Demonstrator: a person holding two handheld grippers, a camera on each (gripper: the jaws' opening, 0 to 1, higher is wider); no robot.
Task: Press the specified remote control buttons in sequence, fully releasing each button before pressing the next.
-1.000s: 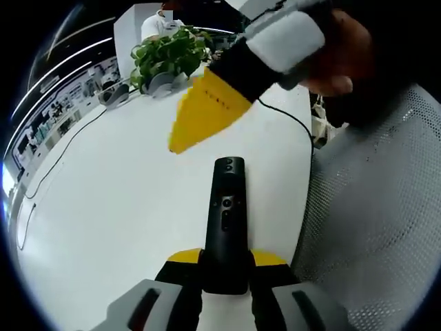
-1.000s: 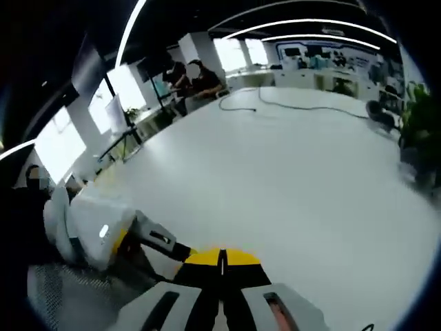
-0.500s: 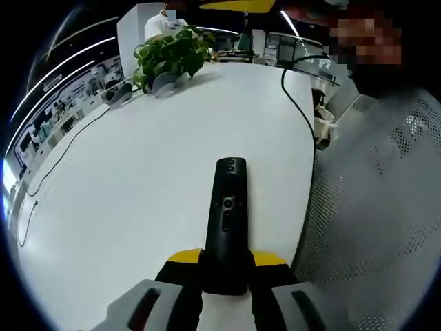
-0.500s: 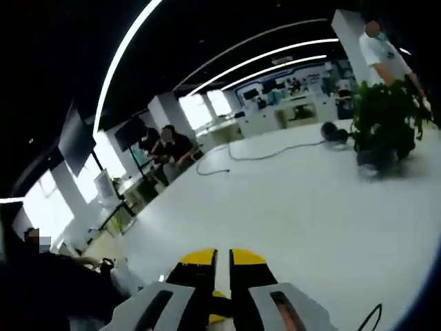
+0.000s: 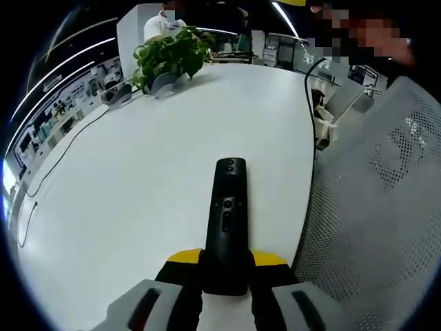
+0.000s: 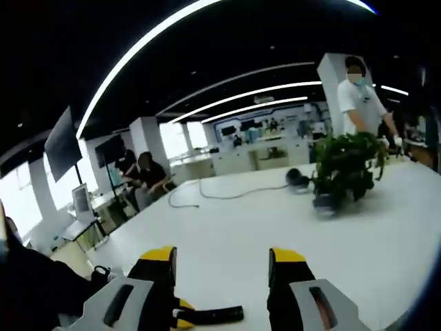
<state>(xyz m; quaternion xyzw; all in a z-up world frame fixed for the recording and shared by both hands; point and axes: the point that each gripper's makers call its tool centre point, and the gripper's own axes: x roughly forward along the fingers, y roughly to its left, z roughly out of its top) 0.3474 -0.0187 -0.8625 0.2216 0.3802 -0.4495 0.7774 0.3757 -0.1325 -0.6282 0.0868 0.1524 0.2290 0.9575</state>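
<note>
A: Left gripper (image 5: 225, 265) — state?
B: Its yellow-tipped jaws are clamped on the near end of the slim black remote control (image 5: 227, 215). The remote lies flat on the round white table (image 5: 124, 200), pointing away from the camera, buttons up.
A: Surroundings, left gripper view?
B: Leafy green potted plant (image 5: 169, 55) at the table's far edge, a black cable (image 5: 310, 96) trailing off the right side, a grey mesh chair back (image 5: 379, 221) just beside the table.
A: Right gripper (image 6: 224, 265)?
B: Jaws spread wide, nothing between them — held up above the table. A person in a white shirt (image 6: 362, 100) stands behind the plant; a seated person in dark clothes (image 6: 148, 176) is at the far left.
</note>
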